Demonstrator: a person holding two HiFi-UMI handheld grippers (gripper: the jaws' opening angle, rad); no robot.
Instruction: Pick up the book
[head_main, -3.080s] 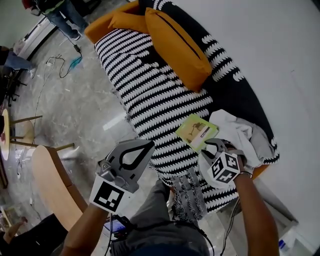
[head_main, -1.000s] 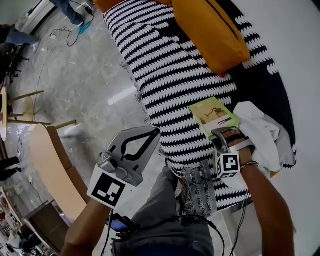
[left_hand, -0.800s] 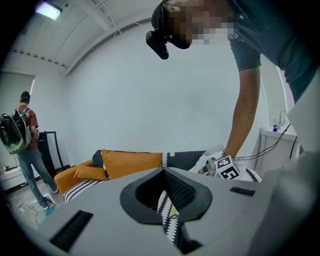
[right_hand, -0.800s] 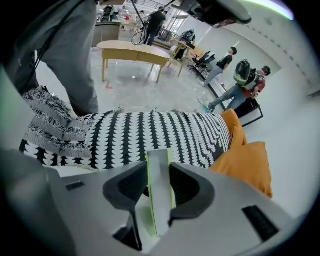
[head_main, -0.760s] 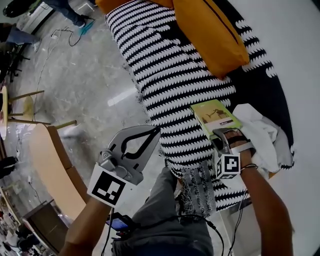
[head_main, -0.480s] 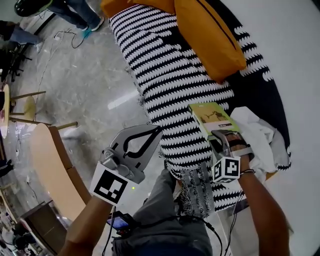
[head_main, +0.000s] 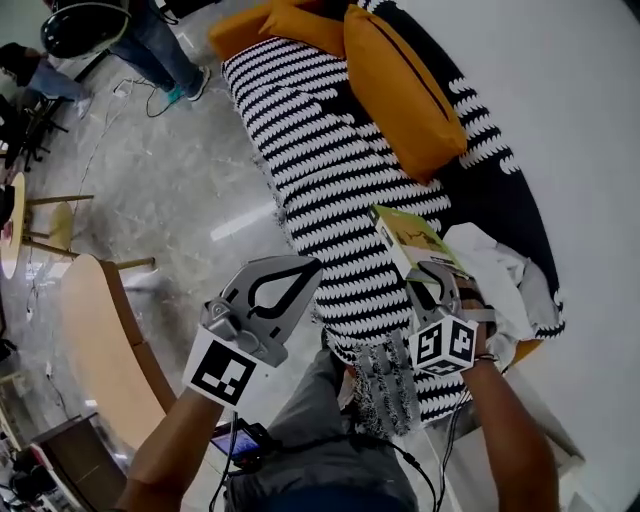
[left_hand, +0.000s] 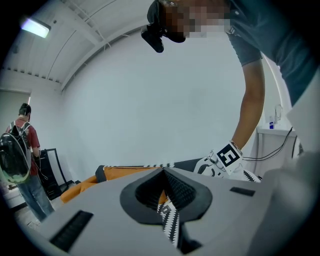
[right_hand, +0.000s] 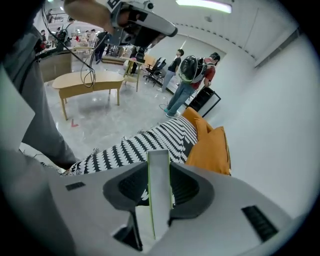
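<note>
The book (head_main: 408, 238), thin with a green and cream cover, hangs tilted just above the black-and-white patterned sofa (head_main: 330, 190). My right gripper (head_main: 432, 275) is shut on its near edge. In the right gripper view the book (right_hand: 159, 190) stands edge-on between the two pads, which press on both of its faces. My left gripper (head_main: 308, 266) hovers over the floor to the left of the sofa's front corner, shut with its tips touching and nothing in it. In the left gripper view its jaws (left_hand: 163, 172) meet, and the right gripper's marker cube (left_hand: 227, 156) shows beyond.
Orange cushions (head_main: 400, 90) lean on the sofa's back. A crumpled white cloth (head_main: 495, 270) lies on the seat right of the book. A curved wooden table (head_main: 100, 350) stands on the marble floor at left. People (right_hand: 192, 85) stand far off near more furniture.
The right gripper has risen and rolled, lifting the book off the sofa seat and tipping it up. The left gripper has risen a little.
</note>
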